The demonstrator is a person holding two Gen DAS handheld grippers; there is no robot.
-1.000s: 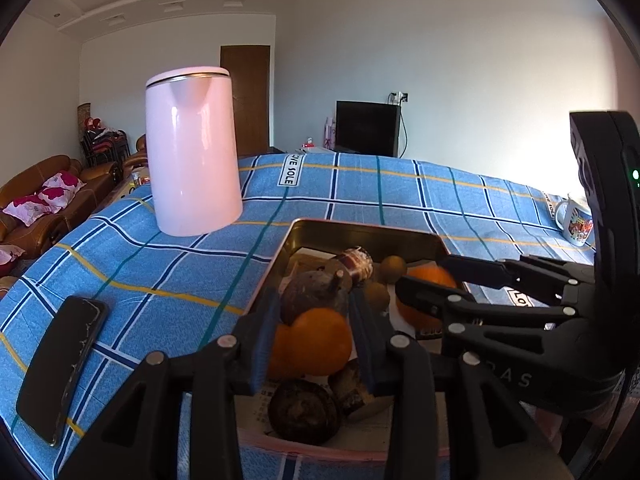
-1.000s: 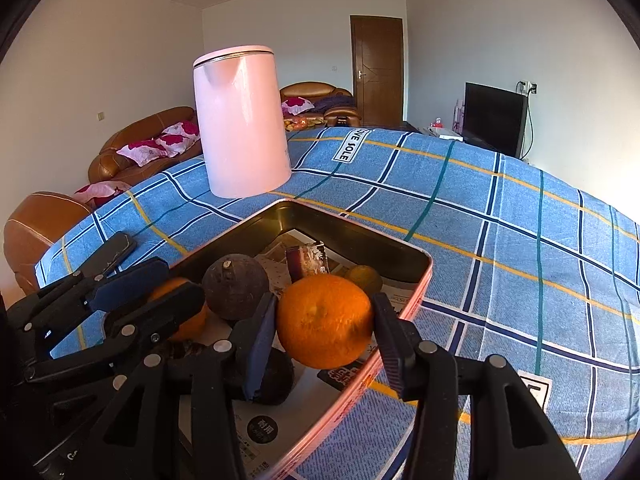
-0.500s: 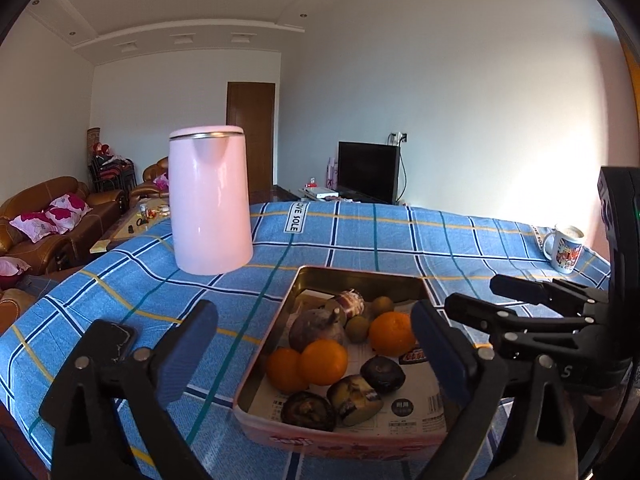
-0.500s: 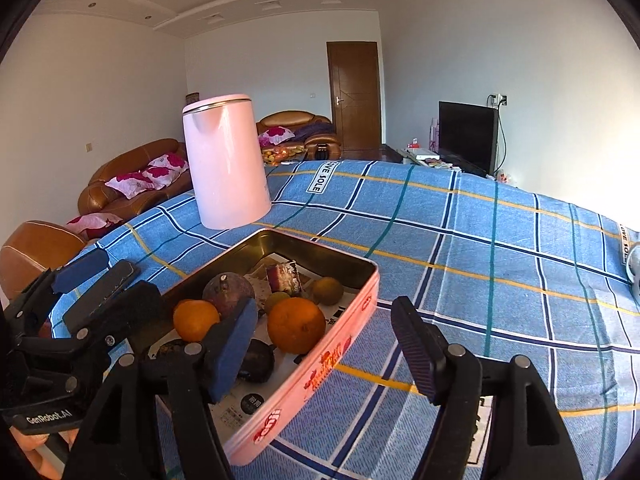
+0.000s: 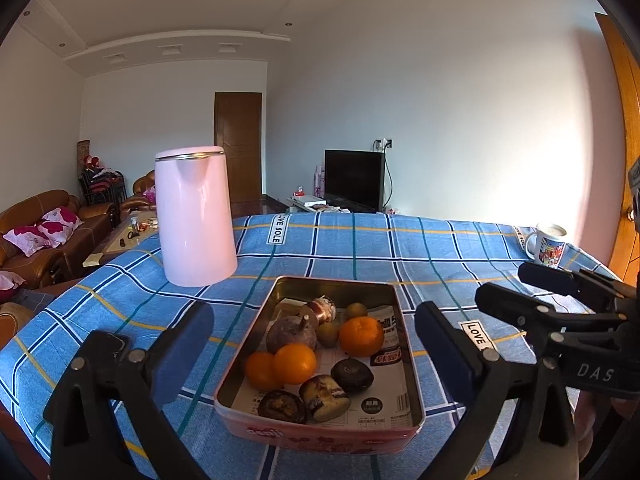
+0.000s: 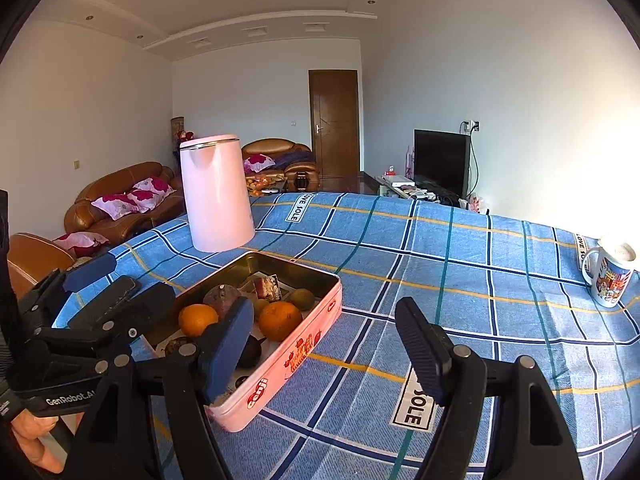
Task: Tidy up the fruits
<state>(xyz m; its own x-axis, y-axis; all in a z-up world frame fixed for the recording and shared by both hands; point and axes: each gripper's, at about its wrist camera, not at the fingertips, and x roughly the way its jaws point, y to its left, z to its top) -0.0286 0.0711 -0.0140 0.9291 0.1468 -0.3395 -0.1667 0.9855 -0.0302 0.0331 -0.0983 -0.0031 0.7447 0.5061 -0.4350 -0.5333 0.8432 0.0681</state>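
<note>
Fruit gathered in the tin (image 5: 404, 344), both grippers empty.
Left gripper (image 5: 314, 346) and right gripper (image 6: 328, 340) hang spread wide above the tin's near edge, nothing gripped; oranges (image 5: 294, 363) sit together, likely sorted.

Right hand-held gripper (image 6: 326, 344) is hanging wide open above the checked desk (image 6: 460, 272), empty, with the fruit tin (image 6: 296, 350) sitting just left, oranges (image 6: 280, 320) inside.
</note>
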